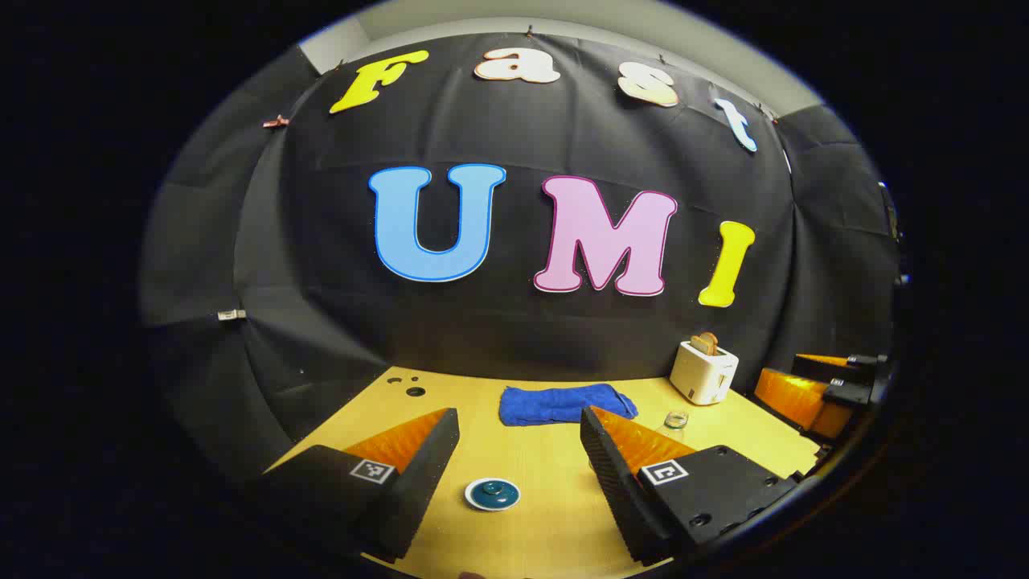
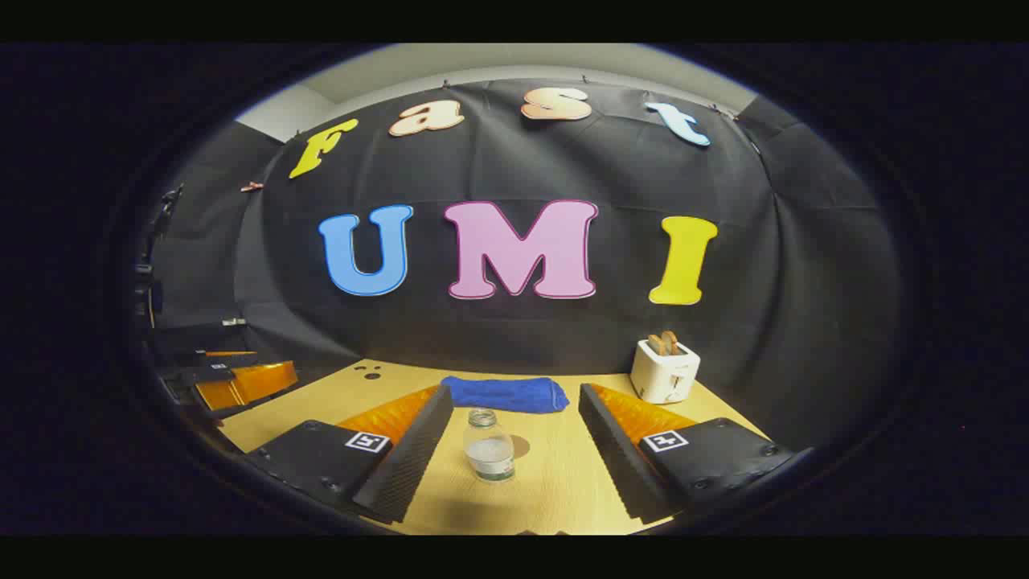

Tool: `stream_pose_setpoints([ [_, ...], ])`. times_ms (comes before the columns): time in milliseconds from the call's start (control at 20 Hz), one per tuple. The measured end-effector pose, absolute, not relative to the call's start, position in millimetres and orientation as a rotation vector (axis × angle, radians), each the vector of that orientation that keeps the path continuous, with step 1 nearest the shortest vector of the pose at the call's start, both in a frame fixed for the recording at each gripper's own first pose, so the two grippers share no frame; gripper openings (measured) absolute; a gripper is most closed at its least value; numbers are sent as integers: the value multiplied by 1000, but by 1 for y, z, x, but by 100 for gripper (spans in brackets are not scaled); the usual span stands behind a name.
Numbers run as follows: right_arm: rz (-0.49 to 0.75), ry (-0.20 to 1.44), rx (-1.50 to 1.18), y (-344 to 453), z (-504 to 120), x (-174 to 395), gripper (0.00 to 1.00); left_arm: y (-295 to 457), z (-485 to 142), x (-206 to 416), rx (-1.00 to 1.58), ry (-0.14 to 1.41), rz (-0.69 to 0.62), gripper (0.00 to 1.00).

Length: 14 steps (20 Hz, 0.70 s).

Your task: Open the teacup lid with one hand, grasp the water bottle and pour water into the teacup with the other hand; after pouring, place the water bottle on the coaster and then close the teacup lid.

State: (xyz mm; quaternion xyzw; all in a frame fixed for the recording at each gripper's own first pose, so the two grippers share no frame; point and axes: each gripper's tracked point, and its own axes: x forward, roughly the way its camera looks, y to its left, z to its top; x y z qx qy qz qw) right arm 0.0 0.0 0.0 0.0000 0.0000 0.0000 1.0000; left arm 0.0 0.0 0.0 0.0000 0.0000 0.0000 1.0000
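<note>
My left gripper point(image 1: 519, 450) hangs wide apart above the teacup lid point(image 1: 492, 494) on the table point(image 1: 547, 482); my right gripper point(image 2: 514, 434) gapes around the upright water bottle point(image 2: 488, 446), touching nothing

Wall: black cloth point(image 2: 514, 338), creased, clipped along top edge | Above cloth: pale wall strip point(image 2: 482, 68) | Desk point(image 2: 555, 474): light wood grain, round holes at far left corner point(image 2: 371, 375) | Light: even, soft shadows on desk
</note>
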Motion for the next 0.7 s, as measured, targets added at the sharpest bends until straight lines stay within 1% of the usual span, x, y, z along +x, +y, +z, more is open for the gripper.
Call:
stream_pose_setpoints([
  [250, 48, 34, 15, 0, -24, 9, 98, 2, -17, 9, 55, 14, 29, 95],
  [700, 110, 97, 18, 7, -55, 16, 98, 6, -47, 16, 49, 68, 53, 95],
])
